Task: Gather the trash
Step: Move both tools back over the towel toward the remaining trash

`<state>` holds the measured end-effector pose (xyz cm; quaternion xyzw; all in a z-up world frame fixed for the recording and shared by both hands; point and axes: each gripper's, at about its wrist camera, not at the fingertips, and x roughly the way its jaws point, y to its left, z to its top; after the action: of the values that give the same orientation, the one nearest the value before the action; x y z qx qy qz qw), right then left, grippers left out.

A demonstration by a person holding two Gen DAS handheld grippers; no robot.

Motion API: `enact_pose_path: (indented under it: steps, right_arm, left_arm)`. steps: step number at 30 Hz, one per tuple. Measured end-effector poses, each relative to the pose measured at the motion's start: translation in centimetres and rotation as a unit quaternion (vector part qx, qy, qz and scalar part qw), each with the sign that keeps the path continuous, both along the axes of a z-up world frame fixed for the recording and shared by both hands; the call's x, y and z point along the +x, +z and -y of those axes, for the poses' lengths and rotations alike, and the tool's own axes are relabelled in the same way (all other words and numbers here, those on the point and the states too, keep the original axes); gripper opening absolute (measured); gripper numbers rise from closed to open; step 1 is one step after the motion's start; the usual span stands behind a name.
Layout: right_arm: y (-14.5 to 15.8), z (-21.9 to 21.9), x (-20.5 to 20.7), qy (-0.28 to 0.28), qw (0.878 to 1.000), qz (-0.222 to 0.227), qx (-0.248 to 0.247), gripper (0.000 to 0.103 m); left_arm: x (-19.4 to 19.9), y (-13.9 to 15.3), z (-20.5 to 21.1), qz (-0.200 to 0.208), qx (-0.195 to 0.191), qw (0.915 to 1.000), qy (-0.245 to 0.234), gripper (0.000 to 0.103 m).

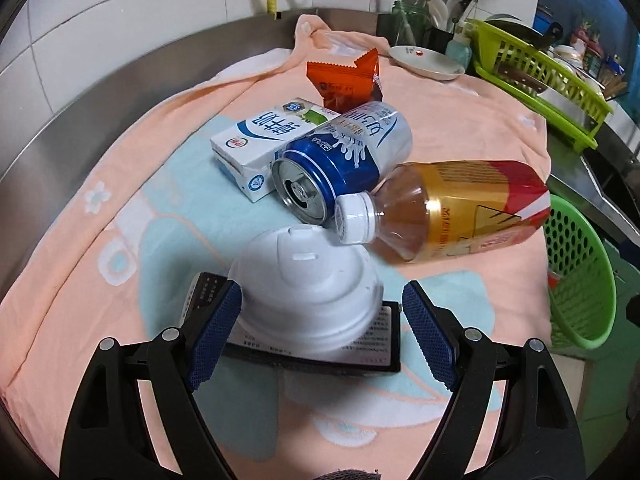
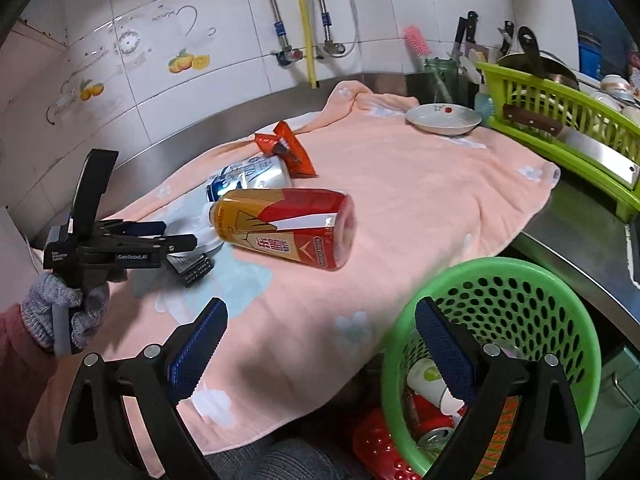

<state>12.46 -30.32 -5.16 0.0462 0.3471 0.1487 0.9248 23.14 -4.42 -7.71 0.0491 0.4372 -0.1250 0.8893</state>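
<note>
The left gripper [image 1: 322, 334] stands spread around the white cup lid [image 1: 308, 288], gripping nothing. It should centre, then squeeze gently. The right gripper [image 2: 320, 354] hangs released, empty.

A peach towel [image 1: 440, 128] covers the steel worktop [image 1: 120, 92]. At its far edge sits a shallow dish [image 1: 426, 63], touching the towel, beside a lime dish rack [image 2: 568, 120] holding a cleaver [image 2: 580, 144]. Taps [image 2: 308, 50] hang on the tiled wall [image 2: 200, 12].
</note>
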Motion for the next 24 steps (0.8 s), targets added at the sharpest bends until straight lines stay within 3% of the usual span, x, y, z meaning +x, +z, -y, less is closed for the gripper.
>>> enact_pose_path:
  steps: [21, 24]
  right_arm:
    - [-1.5, -3.1, 1.9, 0.031, 0.999, -0.022, 0.001, 0.092]
    - [-1.6, -3.4, 1.9, 0.035, 0.999, -0.022, 0.000, 0.092]
  left_arm:
    - [1.6, -0.8, -0.2, 0.003, 0.020, 0.9992, -0.034, 0.080]
    - [1.5, -0.7, -0.1, 0.010, 0.025, 0.9990, -0.035, 0.075]
